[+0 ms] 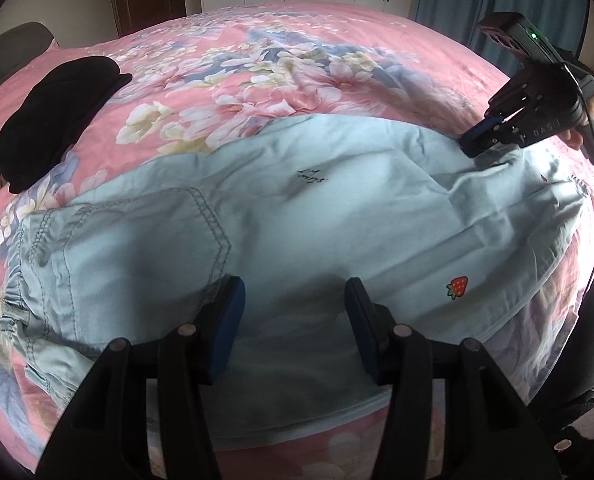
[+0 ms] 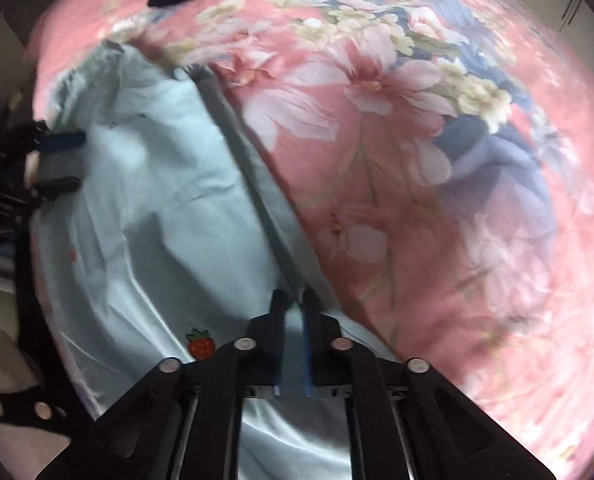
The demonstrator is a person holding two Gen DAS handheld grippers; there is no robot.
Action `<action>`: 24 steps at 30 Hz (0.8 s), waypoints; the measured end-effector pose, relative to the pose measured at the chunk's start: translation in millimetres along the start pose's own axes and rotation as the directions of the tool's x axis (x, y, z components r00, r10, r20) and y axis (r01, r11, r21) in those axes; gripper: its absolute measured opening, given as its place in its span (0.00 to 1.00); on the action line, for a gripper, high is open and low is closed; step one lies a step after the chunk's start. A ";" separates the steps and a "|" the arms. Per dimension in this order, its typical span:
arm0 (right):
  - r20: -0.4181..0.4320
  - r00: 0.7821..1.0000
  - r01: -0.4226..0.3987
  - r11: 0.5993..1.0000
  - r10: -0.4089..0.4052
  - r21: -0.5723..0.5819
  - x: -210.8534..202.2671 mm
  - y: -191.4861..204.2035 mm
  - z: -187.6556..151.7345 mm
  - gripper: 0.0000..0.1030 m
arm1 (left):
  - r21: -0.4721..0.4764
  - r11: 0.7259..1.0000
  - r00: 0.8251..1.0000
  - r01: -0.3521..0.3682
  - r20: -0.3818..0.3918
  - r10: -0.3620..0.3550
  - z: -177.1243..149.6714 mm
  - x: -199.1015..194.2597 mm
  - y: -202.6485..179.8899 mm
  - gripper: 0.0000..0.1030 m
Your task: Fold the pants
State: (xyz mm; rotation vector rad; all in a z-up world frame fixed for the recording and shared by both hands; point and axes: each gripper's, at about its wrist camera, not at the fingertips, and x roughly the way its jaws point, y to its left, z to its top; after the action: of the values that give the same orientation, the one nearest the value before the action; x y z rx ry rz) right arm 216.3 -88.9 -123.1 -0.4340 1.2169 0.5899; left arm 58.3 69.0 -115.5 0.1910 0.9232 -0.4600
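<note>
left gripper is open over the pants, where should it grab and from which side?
Probably the near edge of the pants, below the left gripper. That edge lies flat on the floral bedspread, so come down steeply from above and pinch a fold of the doubled cloth. The right gripper already pinches the far edge, so a matching hold lets both lift together.

Pants (image 1: 297,208) on bedspread (image 1: 281,60) (ctr)

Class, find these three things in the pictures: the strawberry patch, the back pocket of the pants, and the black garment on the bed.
strawberry patch (image 1: 458,286): left wrist view, middle of the red berry.
back pocket (image 1: 137,236): left wrist view, flat centre of the stitched panel.
black garment (image 1: 53,112): left wrist view, middle of the dark cloth.
</note>
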 end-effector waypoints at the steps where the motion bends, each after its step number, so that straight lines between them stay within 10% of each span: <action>1: 0.003 1.000 -0.008 1.000 0.008 -0.002 1.3 0.5 0.4 0.11 | 0.000 1.000 1.000 0.000 -0.002 0.000 0.2 0.8 0.0 0.50; 14: -0.042 0.993 -0.110 0.989 0.107 -0.099 32.9 6.2 35.0 0.33 | 0.007 1.000 1.000 -0.015 -0.011 0.015 4.5 5.3 -1.3 0.51; 16: -0.042 0.992 -0.122 0.982 0.117 -0.145 33.9 19.8 41.1 0.16 | 0.008 1.000 1.000 -0.014 -0.010 0.014 4.3 5.7 -1.2 0.51; 24: 0.052 0.998 0.042 0.976 -0.032 -0.215 15.0 49.2 53.6 0.01 | 0.008 1.000 1.000 -0.016 -0.006 0.016 4.4 5.7 0.5 0.51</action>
State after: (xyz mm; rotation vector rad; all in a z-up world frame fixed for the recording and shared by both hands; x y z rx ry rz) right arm 228.2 -15.6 -121.5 -0.6208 1.1002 0.7001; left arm 64.6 66.2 -117.4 0.2070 0.9254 -0.4488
